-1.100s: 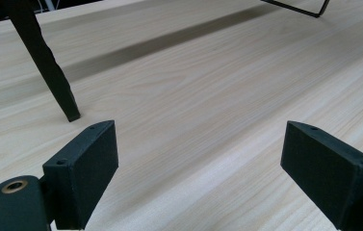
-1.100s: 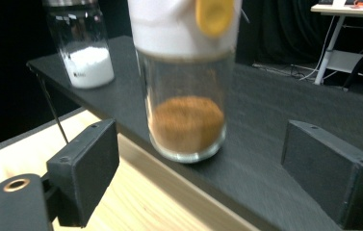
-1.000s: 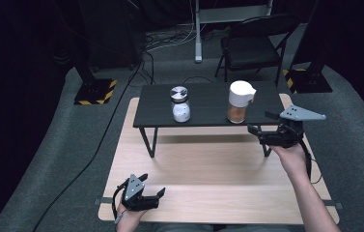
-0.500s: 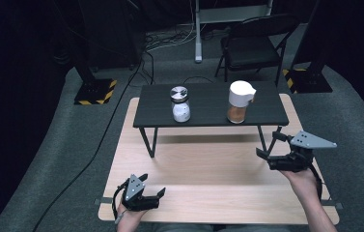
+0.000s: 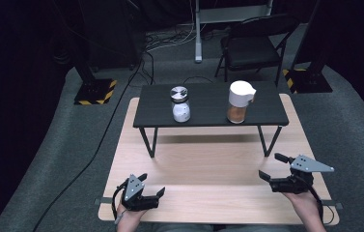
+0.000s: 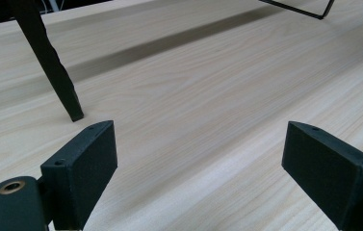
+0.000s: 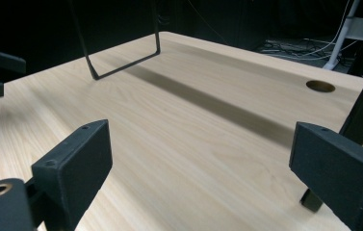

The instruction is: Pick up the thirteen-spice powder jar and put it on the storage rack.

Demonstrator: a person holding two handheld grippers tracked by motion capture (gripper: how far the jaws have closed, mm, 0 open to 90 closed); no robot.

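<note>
My right tongs (image 5: 274, 170) pulled back from dark raised shelf (image 5: 208, 113) toward near table edge, jaws wide, empty. Left tongs (image 5: 151, 188) unmoved at near left, also spread, empty. Jar (image 5: 180, 104) and white-lidded pitcher (image 5: 240, 101) stay on shelf. Light wood table (image 5: 208, 164); grey carpet, folding chair (image 5: 252, 46) behind.

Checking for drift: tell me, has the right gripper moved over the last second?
Yes. The right gripper pulled back from the black raised shelf toward the person.
</note>
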